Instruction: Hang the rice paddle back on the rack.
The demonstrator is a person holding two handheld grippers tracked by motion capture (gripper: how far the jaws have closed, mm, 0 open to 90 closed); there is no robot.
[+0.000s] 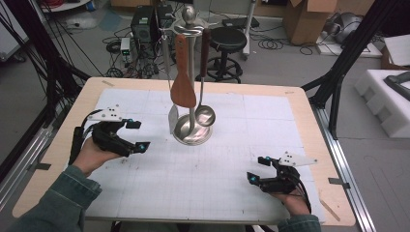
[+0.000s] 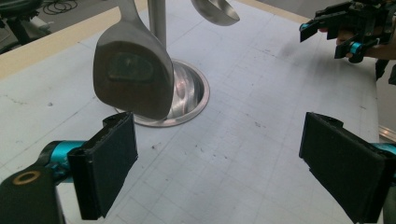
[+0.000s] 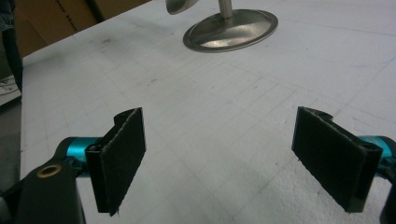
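A steel utensil stand (image 1: 192, 131) rises at the middle of the table. From its top hang a wooden spatula (image 1: 183, 89), a small ladle (image 1: 205, 116) and a metal turner (image 1: 173, 118). My left gripper (image 1: 139, 135) hovers to the left of the stand, open, with nothing between its pads. In the left gripper view the turner's blade (image 2: 130, 74) hangs just ahead of the left pad, with the stand's base (image 2: 187, 93) behind it. My right gripper (image 1: 258, 169) rests low at the front right, open and empty. Its own view shows the base (image 3: 231, 30) far ahead.
A white gridded mat (image 1: 227, 193) covers the wooden table (image 1: 82, 104). Behind the table stand a black stool (image 1: 227, 41), cables and cardboard boxes (image 1: 309, 19). Black frame posts flank both sides. White foam blocks (image 1: 387, 101) lie on the floor at the right.
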